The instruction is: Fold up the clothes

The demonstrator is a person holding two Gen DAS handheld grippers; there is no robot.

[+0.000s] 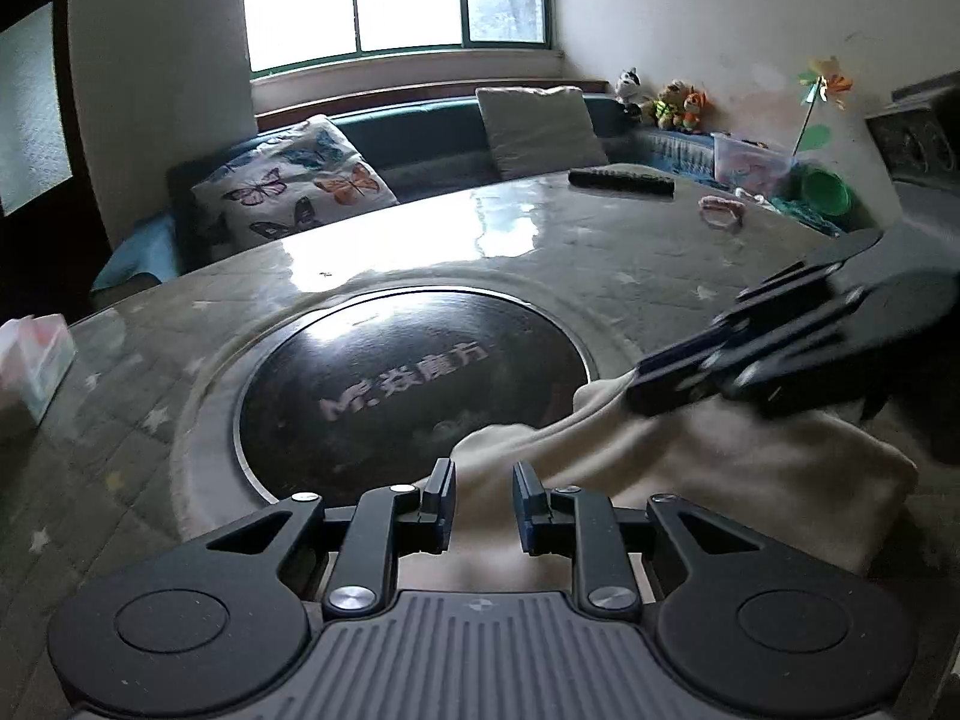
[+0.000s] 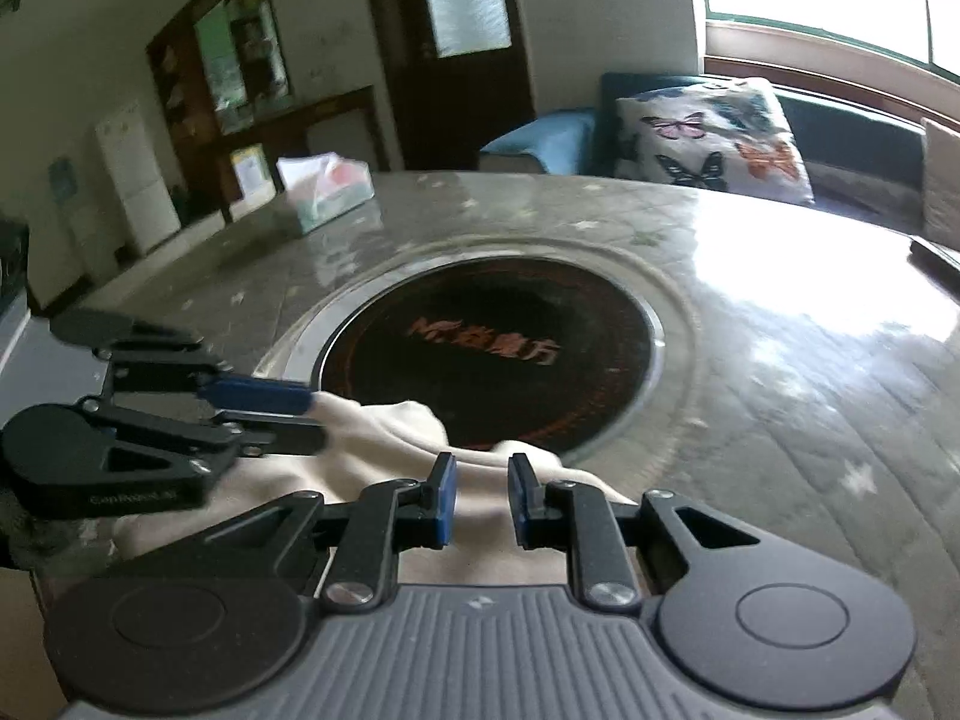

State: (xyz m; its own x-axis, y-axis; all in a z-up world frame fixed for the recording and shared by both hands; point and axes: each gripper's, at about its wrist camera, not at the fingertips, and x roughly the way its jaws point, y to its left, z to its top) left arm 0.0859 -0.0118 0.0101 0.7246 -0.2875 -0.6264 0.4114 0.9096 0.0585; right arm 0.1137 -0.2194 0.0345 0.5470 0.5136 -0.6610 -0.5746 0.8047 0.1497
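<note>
A cream garment (image 1: 720,480) lies bunched at the near edge of the round stone table (image 1: 600,252), partly over the black hob disc (image 1: 408,378). My left gripper (image 1: 483,504) has the cloth between its narrowly spaced fingers. From the right wrist view, the left gripper (image 2: 315,417) pinches a gathered edge of the garment (image 2: 372,450). My right gripper (image 2: 483,498) also has cloth between its fingers. In the left wrist view the right gripper (image 1: 639,387) holds a corner drawn up into a peak.
A tissue box (image 2: 324,186) stands at the table's left edge. A black remote (image 1: 621,181) and a pink hair tie (image 1: 720,211) lie at the far right. Behind the table is a sofa with a butterfly cushion (image 1: 288,180).
</note>
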